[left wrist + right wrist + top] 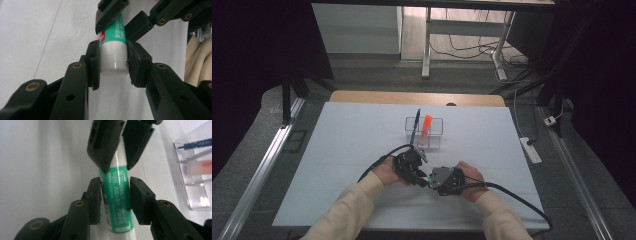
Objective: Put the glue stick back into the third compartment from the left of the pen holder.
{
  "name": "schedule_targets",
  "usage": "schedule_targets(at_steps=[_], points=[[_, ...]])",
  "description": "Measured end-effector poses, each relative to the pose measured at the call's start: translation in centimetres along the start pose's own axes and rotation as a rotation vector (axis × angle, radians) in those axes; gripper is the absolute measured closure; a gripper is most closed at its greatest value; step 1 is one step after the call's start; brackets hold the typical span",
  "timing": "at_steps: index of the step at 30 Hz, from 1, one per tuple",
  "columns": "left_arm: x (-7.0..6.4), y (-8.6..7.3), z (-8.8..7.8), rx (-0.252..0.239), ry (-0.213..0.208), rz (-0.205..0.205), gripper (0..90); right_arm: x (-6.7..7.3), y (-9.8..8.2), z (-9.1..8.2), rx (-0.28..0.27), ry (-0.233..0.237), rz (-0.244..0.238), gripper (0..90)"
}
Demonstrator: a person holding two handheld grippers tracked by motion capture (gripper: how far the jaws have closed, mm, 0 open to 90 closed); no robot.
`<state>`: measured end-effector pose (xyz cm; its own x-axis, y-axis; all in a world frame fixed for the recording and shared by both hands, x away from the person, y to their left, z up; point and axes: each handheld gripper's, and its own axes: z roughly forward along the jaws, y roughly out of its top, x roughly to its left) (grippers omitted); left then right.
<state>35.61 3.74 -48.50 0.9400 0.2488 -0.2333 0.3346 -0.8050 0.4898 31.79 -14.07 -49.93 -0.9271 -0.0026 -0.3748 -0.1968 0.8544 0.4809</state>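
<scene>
From above, your own hands and both grippers cover the glue stick (113,47), so only a sliver of green peeks out between them; its full length is cut off in both close views as well. Your left gripper (113,62) is clamped on the white cap end, pads pressing both sides. Your right gripper (115,197) brackets the green labelled body; its jaws sit right against the label, apparently gripping it. The small print on the label is too blurred to read.

You are working over a white sheet (337,165) on a wooden table (362,96), with a grey floor, desk legs and loose cables beyond.

Just past your hands stands a clear plastic holder (435,141) with a blue pen (414,129) and an orange marker (426,128) leaning in it.
</scene>
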Motion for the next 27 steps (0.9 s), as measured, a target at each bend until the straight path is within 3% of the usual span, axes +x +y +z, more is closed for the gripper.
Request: schedule_targets(at_steps=[1, 4, 7, 10, 18, 23, 27], points=[[0.0, 0.0, -0.2, -0.007, -0.001, 0.007, 64.1, -0.1, 0.0, -0.1, 0.004, 0.003, -0.020, 63.9], [0.1, -0.3, -0.6, -0.048, 0.000, 0.003, 62.7, -0.1, -0.1, -0.2, -0.017, 0.001, -0.009, 65.2], [0.1, -0.6, -1.4, -0.107, 0.019, -0.002, 50.5, -0.3, -0.3, -0.3, -0.023, 0.000, 0.002, 65.3], [0.0, -1.1, -2.2, -0.175, 0.070, -0.015, 38.9, -0.6, -0.5, -0.5, -0.039, 0.004, 0.047, 65.4], [-0.7, -3.9, -5.1, -0.379, 0.244, -0.067, 30.2, -1.7, -1.1, -1.4, -0.162, -0.019, 0.211, 65.3], [-1.4, -6.4, -6.6, -0.440, 0.313, -0.096, 29.1, -2.4, -1.3, -2.5, -0.246, -0.046, 0.298, 65.3], [-1.9, -8.8, -7.3, -0.447, 0.356, -0.127, 28.6, -3.0, -1.4, -3.1, -0.305, -0.067, 0.373, 65.3]])
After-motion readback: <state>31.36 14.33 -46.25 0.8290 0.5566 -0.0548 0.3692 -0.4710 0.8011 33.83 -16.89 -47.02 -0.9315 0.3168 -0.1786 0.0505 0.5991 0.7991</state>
